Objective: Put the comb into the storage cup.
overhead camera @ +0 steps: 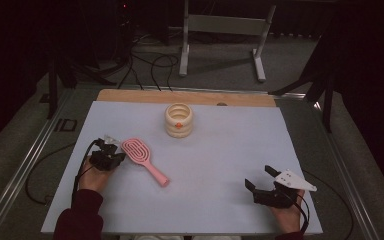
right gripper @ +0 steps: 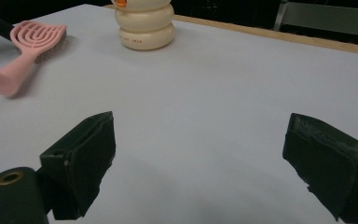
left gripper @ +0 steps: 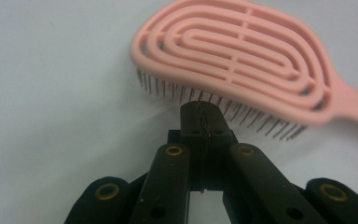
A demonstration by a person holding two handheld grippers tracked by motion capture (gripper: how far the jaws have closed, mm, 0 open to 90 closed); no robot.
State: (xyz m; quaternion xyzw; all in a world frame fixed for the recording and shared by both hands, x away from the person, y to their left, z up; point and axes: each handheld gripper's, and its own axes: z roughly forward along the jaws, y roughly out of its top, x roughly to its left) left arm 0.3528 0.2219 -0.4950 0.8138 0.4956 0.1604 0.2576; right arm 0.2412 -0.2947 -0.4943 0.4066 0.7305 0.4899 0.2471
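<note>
A pink hairbrush [overhead camera: 142, 159] lies bristles-down on the white sheet, its handle pointing to the front right. My left gripper [overhead camera: 117, 155] sits just left of the brush head. In the left gripper view its jaws [left gripper: 201, 117] are shut together, with the tips right at the bristles under the brush head [left gripper: 242, 51]; I see nothing held between them. At the front right of the sheet my right gripper [overhead camera: 260, 178] rests with its jaws wide open and nothing between them [right gripper: 200, 140]. From there the brush [right gripper: 28, 42] lies far off to the left.
A cream ribbed round container [overhead camera: 179, 120] [right gripper: 144, 23] stands at the back middle of the sheet [overhead camera: 220, 150]. A wooden table edge [overhead camera: 190, 97] runs behind it. A metal stand [overhead camera: 225, 30] and cables [overhead camera: 150, 70] are on the floor beyond.
</note>
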